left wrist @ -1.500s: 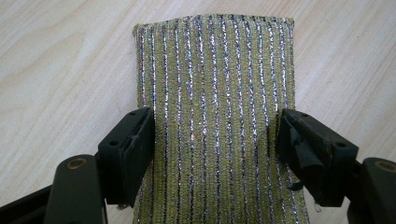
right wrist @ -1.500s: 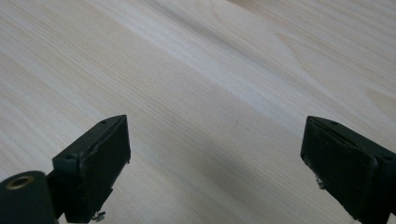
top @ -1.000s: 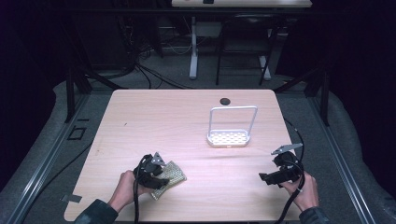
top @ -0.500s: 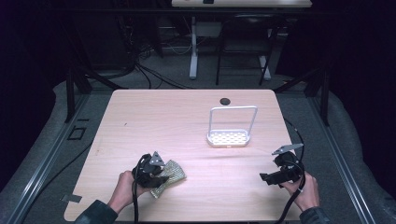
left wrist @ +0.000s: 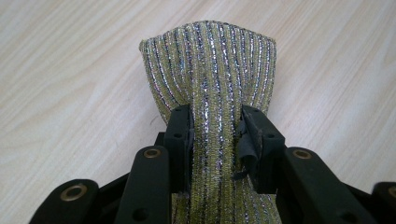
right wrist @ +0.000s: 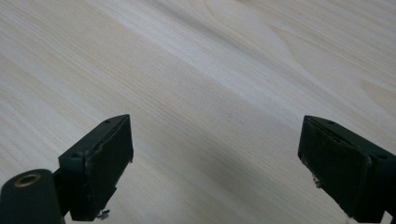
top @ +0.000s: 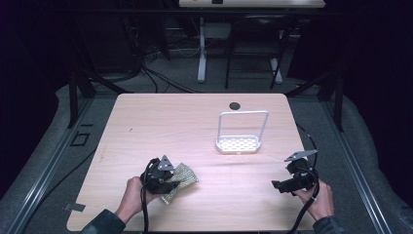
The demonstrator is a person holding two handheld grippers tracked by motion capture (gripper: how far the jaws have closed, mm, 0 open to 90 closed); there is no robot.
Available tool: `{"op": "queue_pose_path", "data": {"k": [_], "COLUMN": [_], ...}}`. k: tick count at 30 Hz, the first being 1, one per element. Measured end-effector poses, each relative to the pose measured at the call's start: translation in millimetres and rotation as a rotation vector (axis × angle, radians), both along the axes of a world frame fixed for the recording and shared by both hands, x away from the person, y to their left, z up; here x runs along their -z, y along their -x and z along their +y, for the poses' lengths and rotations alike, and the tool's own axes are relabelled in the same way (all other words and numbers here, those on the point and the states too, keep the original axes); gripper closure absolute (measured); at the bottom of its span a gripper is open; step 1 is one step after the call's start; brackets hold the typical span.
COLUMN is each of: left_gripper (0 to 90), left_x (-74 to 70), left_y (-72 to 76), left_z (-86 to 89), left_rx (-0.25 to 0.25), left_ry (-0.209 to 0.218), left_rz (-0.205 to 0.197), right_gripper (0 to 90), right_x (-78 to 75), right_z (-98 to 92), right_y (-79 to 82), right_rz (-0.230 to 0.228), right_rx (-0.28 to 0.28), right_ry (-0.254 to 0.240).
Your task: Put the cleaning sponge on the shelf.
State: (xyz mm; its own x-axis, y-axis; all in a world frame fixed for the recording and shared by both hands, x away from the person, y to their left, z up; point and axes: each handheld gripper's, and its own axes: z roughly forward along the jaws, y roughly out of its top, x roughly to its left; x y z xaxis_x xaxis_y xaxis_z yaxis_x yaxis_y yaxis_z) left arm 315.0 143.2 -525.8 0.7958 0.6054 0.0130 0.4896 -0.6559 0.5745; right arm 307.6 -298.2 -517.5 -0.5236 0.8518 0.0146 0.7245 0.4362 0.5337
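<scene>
Shiny green-gold cloth lies at the near left of the bench, in the left gripper. Up close, that gripper pinches the cloth tight, probably ready to lift. The right gripper hangs wide, holding nothing.

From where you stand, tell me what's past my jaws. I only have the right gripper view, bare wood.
Observer: Your right gripper is open over the table near its right front corner, pointing left toward the left gripper.
Operator: Report what the left one is doing.
Observer: It is shut on a cloth, a striped, glittery yellow-green piece, bunched between its jaws.
Operator: Name anything else on the table.
Observer: A white rack with a tall wire handle stands behind you, toward the far edge; a small dark disc lies beyond it.
</scene>
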Motion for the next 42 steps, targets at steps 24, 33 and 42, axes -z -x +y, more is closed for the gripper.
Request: {"op": "queue_pose_path", "data": {"k": [24, 33, 42], "left_gripper": [65.9, 65.6, 65.5], "left_x": [-13.4, -16.9, -18.1], "left_y": [-17.2, -25.8, -33.0], "left_z": [-51.9, -67.3, -76.9], "left_rx": [0.024, 0.025, 0.008], "left_ry": [0.042, 0.061, 0.093], "left_rz": [-0.043, -0.031, -0.007], "right_gripper": [10.1, 10.3, 10.3], "right_x": [0.5, 0.8, 0.9], "right_z": [-0.3, -0.2, 0.0], "right_y": [2.0, 2.1, 2.0], "right_rz": [0.007, 0.008, 0.006], "right_rx": [-0.004, -0.006, -0.005], "right_ry": [-0.006, 0.001, 0.000]}}
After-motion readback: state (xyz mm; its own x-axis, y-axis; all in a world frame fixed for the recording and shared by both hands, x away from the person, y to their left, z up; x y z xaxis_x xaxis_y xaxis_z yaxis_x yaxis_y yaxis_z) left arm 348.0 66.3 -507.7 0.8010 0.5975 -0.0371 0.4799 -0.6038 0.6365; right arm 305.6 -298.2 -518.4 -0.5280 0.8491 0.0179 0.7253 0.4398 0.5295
